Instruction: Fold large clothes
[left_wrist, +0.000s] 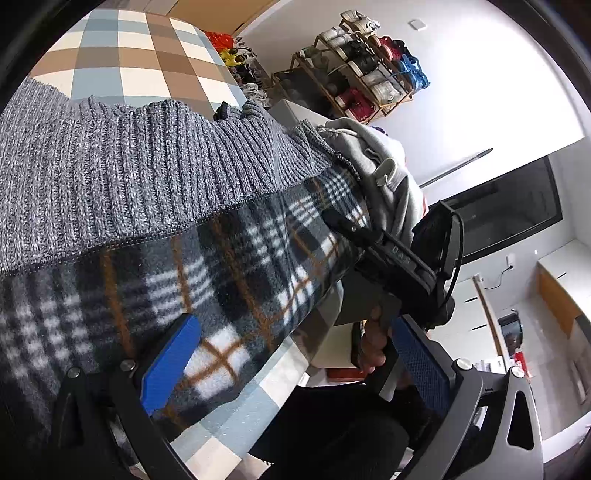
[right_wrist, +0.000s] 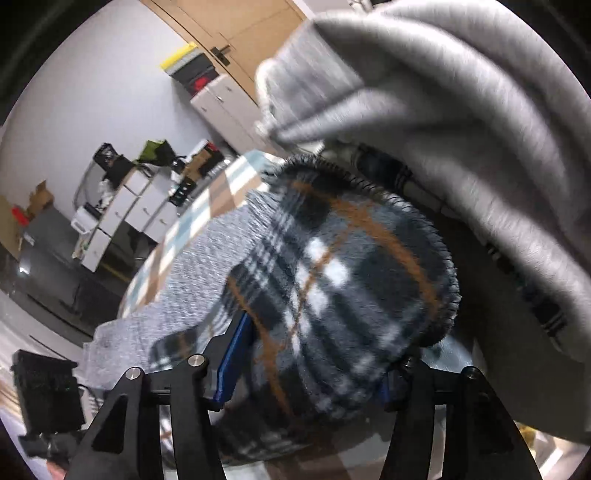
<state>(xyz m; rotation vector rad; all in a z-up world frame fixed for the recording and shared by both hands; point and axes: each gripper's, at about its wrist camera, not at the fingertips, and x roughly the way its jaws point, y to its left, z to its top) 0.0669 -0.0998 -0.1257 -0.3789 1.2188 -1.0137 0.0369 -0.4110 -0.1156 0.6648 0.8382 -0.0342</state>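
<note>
A dark plaid fleece garment (left_wrist: 229, 280) with a grey knit lining or sweater (left_wrist: 122, 177) lies on the checked bed cover (left_wrist: 140, 62). My left gripper (left_wrist: 295, 354) is open, with one blue finger (left_wrist: 171, 362) resting on the fleece edge and the other (left_wrist: 421, 365) off it. My right gripper (right_wrist: 306, 365) is shut on a bunched fold of the plaid fleece (right_wrist: 332, 280); it also shows in the left wrist view (left_wrist: 354, 229), at the fleece's far edge. A light grey sweatshirt (right_wrist: 461, 122) hangs close over the right gripper.
A wooden shoe rack (left_wrist: 362, 70) stands by the white wall. White drawer units (right_wrist: 140, 210) with clutter stand beyond the bed. A wooden door (right_wrist: 236, 26) is behind. The bed edge (left_wrist: 258, 402) runs under the left gripper.
</note>
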